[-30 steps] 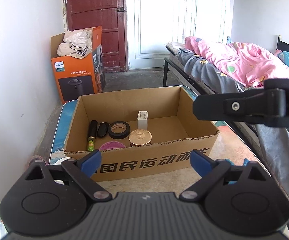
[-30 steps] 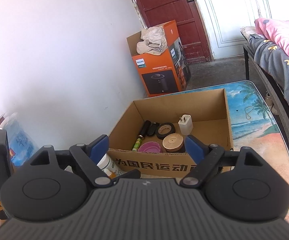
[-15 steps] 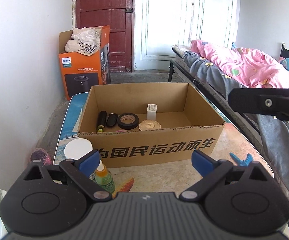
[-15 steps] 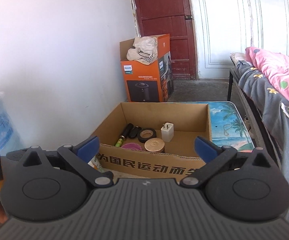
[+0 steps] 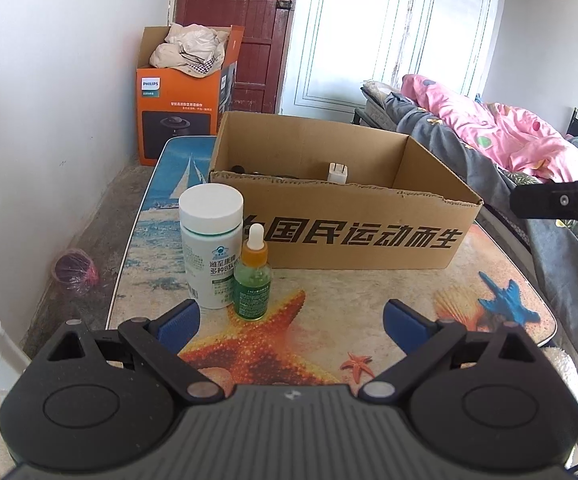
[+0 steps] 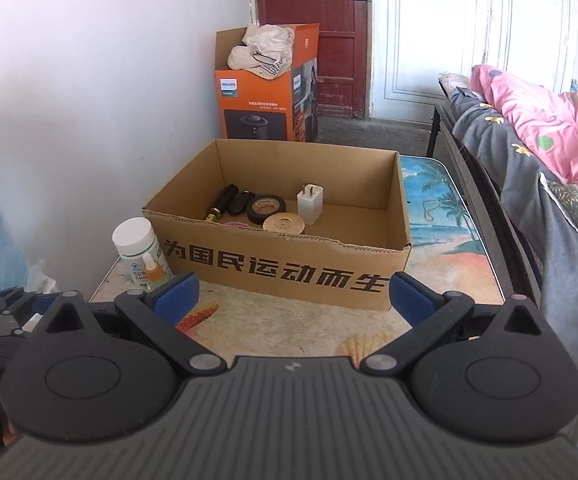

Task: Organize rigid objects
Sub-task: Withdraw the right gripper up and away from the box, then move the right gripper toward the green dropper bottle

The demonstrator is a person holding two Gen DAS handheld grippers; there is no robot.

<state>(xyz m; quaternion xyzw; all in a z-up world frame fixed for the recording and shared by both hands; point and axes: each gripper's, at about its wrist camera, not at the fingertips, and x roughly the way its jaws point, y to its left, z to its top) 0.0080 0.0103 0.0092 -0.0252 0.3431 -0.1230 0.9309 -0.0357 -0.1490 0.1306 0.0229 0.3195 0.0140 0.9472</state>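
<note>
Two bottles stand touching on the table left of the cardboard box — a white pill bottle and a green dropper bottle. Inside the box lie six things: a black cylinder, a small dark piece, a tape roll, a white plug, a gold disc and a pink item, mostly hidden. Left tongs and right tongs both gape, empty. Orange carton, door, bed behind.
</note>
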